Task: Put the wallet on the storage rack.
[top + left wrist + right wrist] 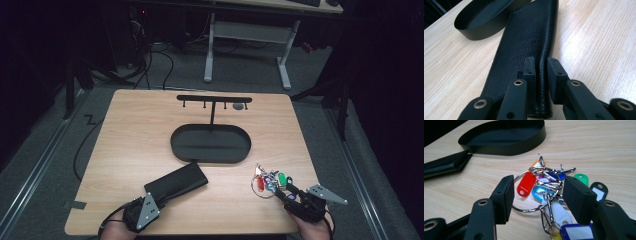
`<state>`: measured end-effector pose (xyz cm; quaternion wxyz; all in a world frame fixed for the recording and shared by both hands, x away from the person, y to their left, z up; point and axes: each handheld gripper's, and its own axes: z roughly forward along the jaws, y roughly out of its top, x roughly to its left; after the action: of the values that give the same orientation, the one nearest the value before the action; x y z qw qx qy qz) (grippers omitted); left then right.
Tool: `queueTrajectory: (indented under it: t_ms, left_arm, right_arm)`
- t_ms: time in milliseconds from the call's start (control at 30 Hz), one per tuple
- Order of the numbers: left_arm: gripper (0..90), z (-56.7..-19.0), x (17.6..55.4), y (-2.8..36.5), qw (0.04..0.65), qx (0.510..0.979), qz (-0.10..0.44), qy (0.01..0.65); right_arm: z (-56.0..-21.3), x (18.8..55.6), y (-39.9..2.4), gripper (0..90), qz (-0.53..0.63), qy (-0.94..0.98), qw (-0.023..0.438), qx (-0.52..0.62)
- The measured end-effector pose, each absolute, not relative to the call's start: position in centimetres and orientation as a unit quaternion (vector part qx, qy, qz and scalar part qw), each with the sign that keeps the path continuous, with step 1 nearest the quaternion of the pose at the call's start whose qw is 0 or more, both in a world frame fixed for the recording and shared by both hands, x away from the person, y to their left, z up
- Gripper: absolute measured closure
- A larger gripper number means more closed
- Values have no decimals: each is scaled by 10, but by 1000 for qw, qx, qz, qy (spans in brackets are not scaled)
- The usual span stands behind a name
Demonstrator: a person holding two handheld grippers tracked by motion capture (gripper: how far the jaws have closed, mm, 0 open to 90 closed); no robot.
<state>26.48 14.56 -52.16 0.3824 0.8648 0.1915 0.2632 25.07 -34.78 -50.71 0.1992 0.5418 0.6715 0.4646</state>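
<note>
Wallet (176, 183) and key bunch (270, 181) lie on the near part of the table (150, 130), the wallet at near left, the keys at near right; beyond them stands a black oval tray (210, 143) with a hook rack (214, 99) rising behind it. In the high view, the left gripper (157, 199) sits at the wallet's near end; the right gripper (283, 192) reaches the near edge of the keys; both hands enter from the bottom edge.

Left gripper view: the jaws are nearly pressed together, pinching the wallet's raised folded edge (543, 60) at its near end; the grip covers a narrow ridge only. Probable fault: on lifting, the far end would sag or the smooth leather would slide out; the wallet could also swing into the tray wall (471, 32).

Right gripper view: the jaws are spread wide, straddling the large ring (524, 208) and several clips, holding nothing; coloured tags fan out around them, a red tag (526, 183) foremost. Probable fault: closing here may catch a loose tag or clip rather than the ring; the bunch would then dangle, shift or drop; metal may skid on the pads.
</note>
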Motion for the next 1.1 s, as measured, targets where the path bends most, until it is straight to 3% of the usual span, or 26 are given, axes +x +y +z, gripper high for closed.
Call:
queueTrajectory:
  t_ms: [767,1100]
  left_arm:
    - [798,-506,254,144,433,848,221,212]
    - [803,-501,256,149,481,823,178,243]
  right_arm:
    - [-507,255,-345,435,463,678,198,534]
    - [-508,256,-345,435,463,678,196,537]
